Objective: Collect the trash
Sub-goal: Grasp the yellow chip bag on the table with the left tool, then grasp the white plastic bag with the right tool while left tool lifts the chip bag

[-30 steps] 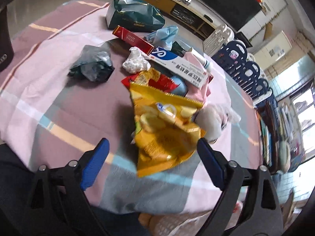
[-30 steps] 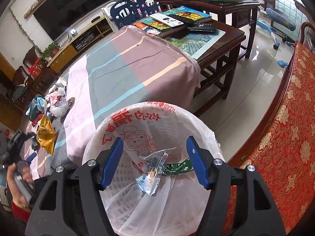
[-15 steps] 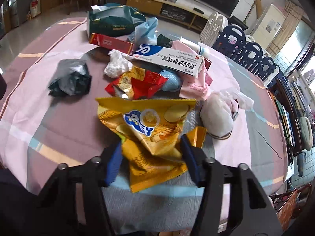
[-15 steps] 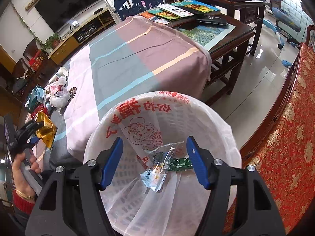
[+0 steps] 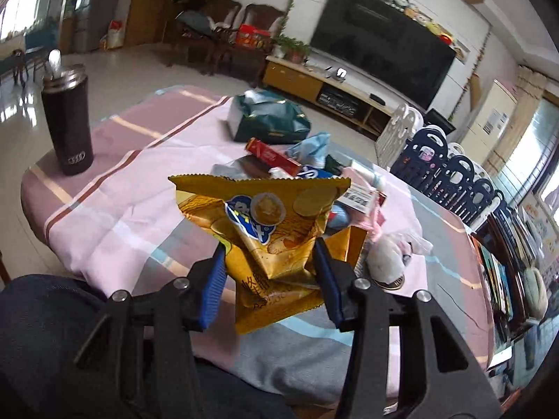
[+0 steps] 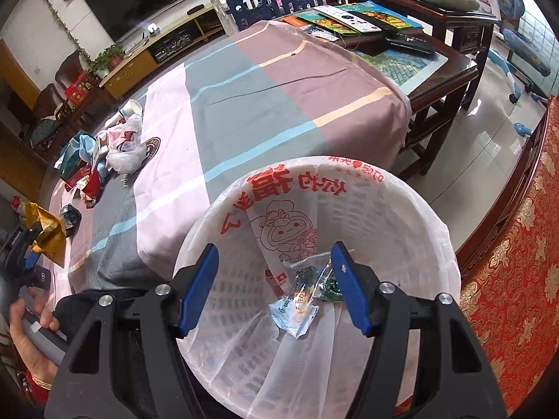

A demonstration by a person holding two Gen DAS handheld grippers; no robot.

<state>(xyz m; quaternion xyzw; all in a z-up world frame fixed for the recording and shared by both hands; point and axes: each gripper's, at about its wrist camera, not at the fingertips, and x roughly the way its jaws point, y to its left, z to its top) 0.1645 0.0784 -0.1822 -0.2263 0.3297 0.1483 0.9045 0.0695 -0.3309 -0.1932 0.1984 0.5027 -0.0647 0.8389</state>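
Striped cloth on the worktop (image 5: 115,216) now lies below my left jaws (image 5: 269,272), which have pinched the chip bag (image 5: 265,223) and lifted it clear. My right jaws (image 6: 276,279) hang spread above the bin (image 6: 419,209), so the bag goes there next.

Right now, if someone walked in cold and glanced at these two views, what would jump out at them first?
The crumpled yellow chip bag dominates the left wrist view, pinched in the left gripper and raised in front of the trash pile on the striped tablecloth. In the right wrist view, the white basket lined with a red-printed bag sits beside the table under the open right gripper, with wrappers inside.
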